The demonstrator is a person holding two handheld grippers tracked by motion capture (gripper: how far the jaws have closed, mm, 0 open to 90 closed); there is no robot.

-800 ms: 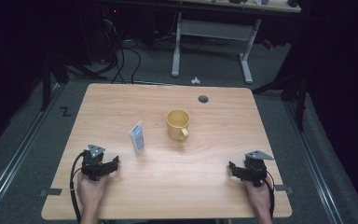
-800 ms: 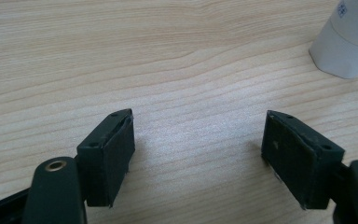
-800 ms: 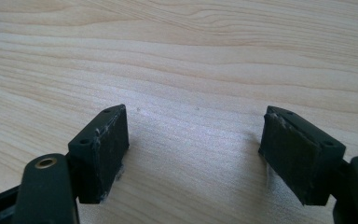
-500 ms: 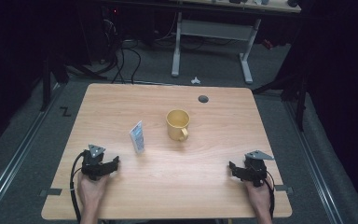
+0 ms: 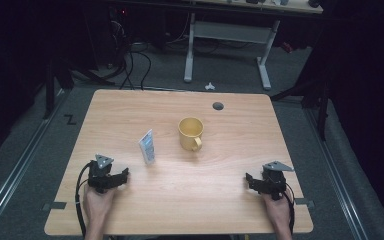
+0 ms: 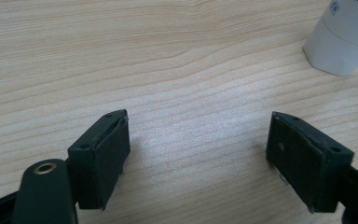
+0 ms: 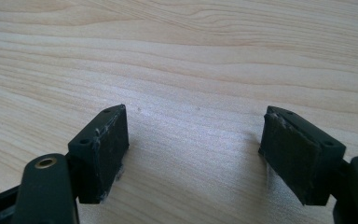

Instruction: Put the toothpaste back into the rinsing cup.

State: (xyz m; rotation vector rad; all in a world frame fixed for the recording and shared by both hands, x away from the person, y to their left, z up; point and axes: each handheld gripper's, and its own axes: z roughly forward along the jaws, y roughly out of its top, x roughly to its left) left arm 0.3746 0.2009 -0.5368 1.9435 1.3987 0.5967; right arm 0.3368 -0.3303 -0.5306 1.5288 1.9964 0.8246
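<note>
A yellow mug (image 5: pixel 190 133) stands near the middle of the wooden table (image 5: pixel 230 115), its handle toward the near side. Left of it lies a white and blue tube (image 5: pixel 147 146), whose white end (image 6: pixel 342 39) shows at the top right of the left gripper view. My left gripper (image 5: pixel 122 176) rests low on the table near the front left, a short way from the tube, open with bare wood between its jaws (image 6: pixel 198 140). My right gripper (image 5: pixel 250 181) rests near the front right, open as well, over bare wood (image 7: pixel 193 135).
A round grommet hole (image 5: pixel 218 106) sits near the table's far edge. Beyond the table are a white desk frame (image 5: pixel 225 32), cables on the floor (image 5: pixel 130 60) and a small white object (image 5: pixel 209 86). Wide bare wood lies between the two grippers.
</note>
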